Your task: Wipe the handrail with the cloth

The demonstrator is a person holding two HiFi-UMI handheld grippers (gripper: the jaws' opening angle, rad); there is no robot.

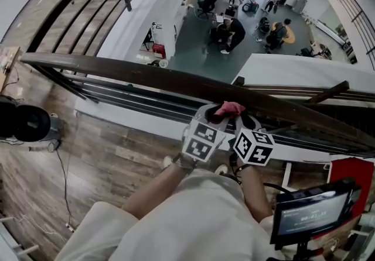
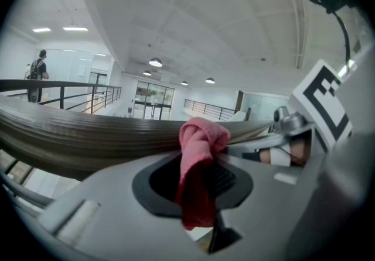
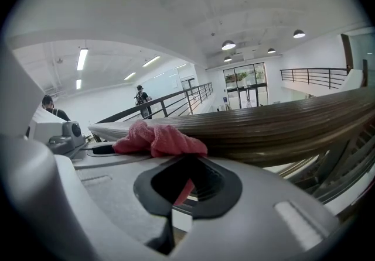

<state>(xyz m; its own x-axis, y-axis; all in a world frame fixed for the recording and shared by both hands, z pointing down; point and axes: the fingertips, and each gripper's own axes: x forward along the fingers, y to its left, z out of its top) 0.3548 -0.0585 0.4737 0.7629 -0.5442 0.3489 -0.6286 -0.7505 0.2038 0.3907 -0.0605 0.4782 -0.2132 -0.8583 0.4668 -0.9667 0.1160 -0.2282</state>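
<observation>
Nearest the head camera is the person's pale shirt (image 1: 193,219), with both forearms reaching forward to the handrail (image 1: 146,75). Each hand holds a gripper, and the two meet at the rail's near edge, marker cubes almost touching.

Both grippers share one pink cloth (image 1: 230,107), which sits bunched on top of the handrail. The left gripper (image 2: 202,175) has its fingers closed on the cloth: a knot of it stands above the jaws against the rail (image 2: 88,134), and a darker tail hangs down between them. The right gripper (image 3: 184,182) is also closed on it, with a thin strip caught in the jaw gap and the bulk of the cloth (image 3: 158,140) lying on the gripper's top, just beside the rail (image 3: 281,122).

From the cloth, the handrail runs bare a long way to the left and a shorter way to the right. Beyond it the floor drops away to a lower hall (image 1: 234,26) with people. On the near side of the rail lie wooden floorboards (image 1: 105,154); a screen (image 1: 313,210) stands at the person's right.
</observation>
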